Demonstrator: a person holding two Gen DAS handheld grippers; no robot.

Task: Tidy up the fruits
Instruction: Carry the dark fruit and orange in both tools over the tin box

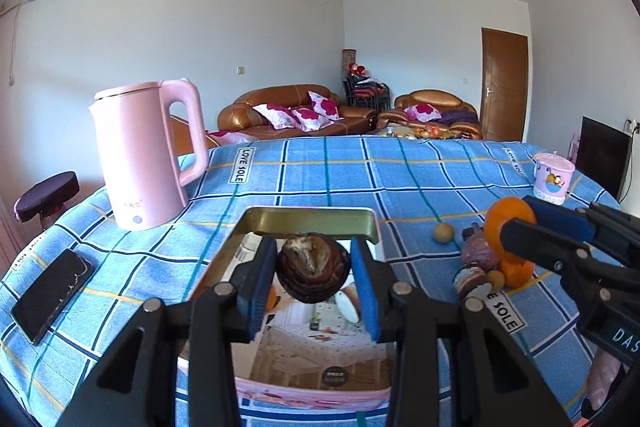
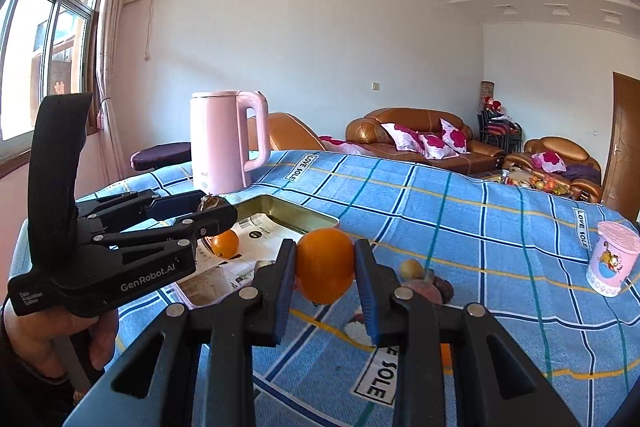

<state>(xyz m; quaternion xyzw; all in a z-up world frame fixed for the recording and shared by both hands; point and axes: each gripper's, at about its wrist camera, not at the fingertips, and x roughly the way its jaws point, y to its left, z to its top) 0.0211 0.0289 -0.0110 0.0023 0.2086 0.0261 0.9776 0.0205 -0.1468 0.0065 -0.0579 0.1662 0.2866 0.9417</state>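
Blue-padded jaws grip one fruit each above the checked tablecloth (image 1: 328, 171).
Your left gripper (image 1: 314, 269) pinches the dark brown fruit (image 1: 313, 267) over the gold tray (image 1: 312, 219); at 3 o'clock, your right gripper (image 2: 325, 267) pinches the orange (image 2: 325, 265).

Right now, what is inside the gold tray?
The gold tray holds printed paper lining its floor and one orange. The left gripper covers part of the floor, so other fruit there cannot be seen.
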